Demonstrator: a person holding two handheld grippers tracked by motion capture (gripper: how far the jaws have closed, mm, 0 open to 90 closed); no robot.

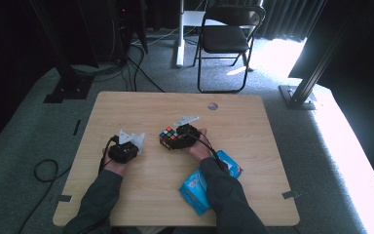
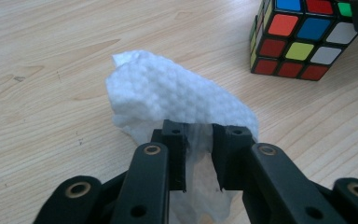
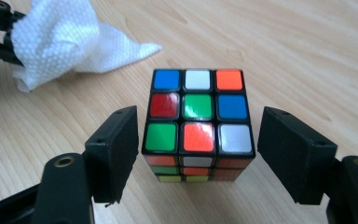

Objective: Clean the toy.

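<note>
Standing on the wooden desk (image 1: pixel 253 141) near its middle, the Rubik's cube (image 3: pixel 196 116) sits between the two spread jaws of the right tongs (image 3: pixel 198 154). Those jaws flank the cube on either side with a clear gap at each face, so they are open and not touching it. On the cube's top face the near row reads green, orange, white; the middle row red, green, blue; the far row blue, white, orange.

Toward the desk's left edge, the left tongs (image 2: pixel 200 158) are clamped on a crumpled white wet wipe (image 2: pixel 177 93), whose thin fabric is pinched between the jaw tips while its bulk billows out ahead of them and rests on the wood. From the left gripper view the cube stands off to the upper right, apart from the wipe, with bare wood between them.

From above, both hands come in from the desk's near edge, the left hand (image 1: pixel 119 163) well apart from the right hand (image 1: pixel 199 148). A blue pack of wet wipes (image 1: pixel 195 187) lies close to the near edge, partly under the right forearm.
</note>
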